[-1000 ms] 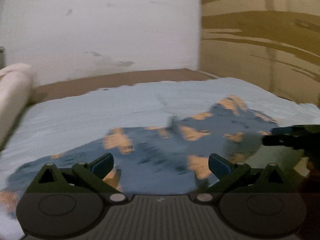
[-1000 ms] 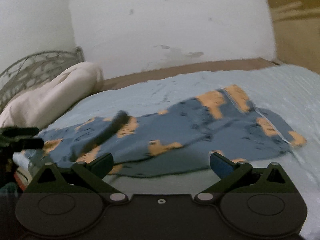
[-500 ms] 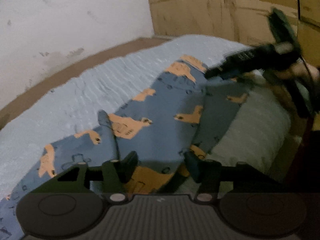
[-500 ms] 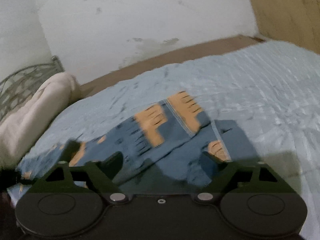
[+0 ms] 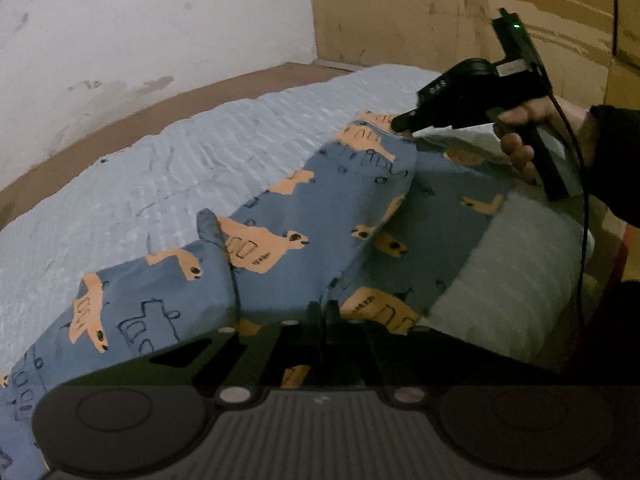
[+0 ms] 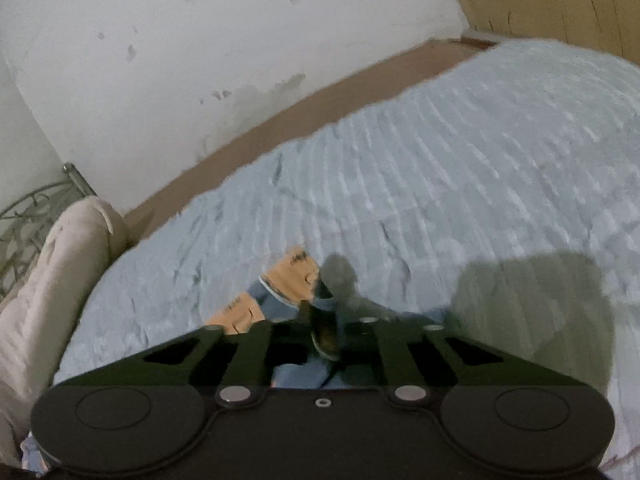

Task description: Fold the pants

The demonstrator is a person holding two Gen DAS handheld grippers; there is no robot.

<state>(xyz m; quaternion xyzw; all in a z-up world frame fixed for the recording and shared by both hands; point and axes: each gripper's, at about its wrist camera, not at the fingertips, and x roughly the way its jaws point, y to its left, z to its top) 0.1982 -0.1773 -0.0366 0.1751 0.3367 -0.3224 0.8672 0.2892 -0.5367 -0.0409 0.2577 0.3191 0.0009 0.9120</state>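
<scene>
Blue pants [image 5: 304, 248] printed with orange animals lie across a pale blue bedspread [image 5: 168, 168]. My left gripper [image 5: 322, 314] has its jaws closing tight, pinching the pants' near edge, and the cloth bunches up just ahead of it. Farther along the garment, at the upper right of the left wrist view, a hand [image 5: 520, 148] holds my right gripper [image 5: 400, 122] with its tip on the pants' far end. In the right wrist view that gripper [image 6: 320, 320] is closing to a pinch on a blue and orange corner of the pants [image 6: 294, 276]; the remaining cloth is hidden beneath it.
A cream pillow [image 6: 48, 280] lies at the left end of the bed against a metal headboard [image 6: 24, 220]. A white wall [image 6: 200, 40] runs behind a brown strip [image 6: 320, 108]. Cardboard-coloured panels [image 5: 440, 12] stand at the right. A dark sleeve [image 5: 612, 160] and a cable hang there.
Both grippers went from wide open to shut on the pants. The right gripper travelled to the far end of the garment, and the left one swung right over the near edge. The cloth now bunches.
</scene>
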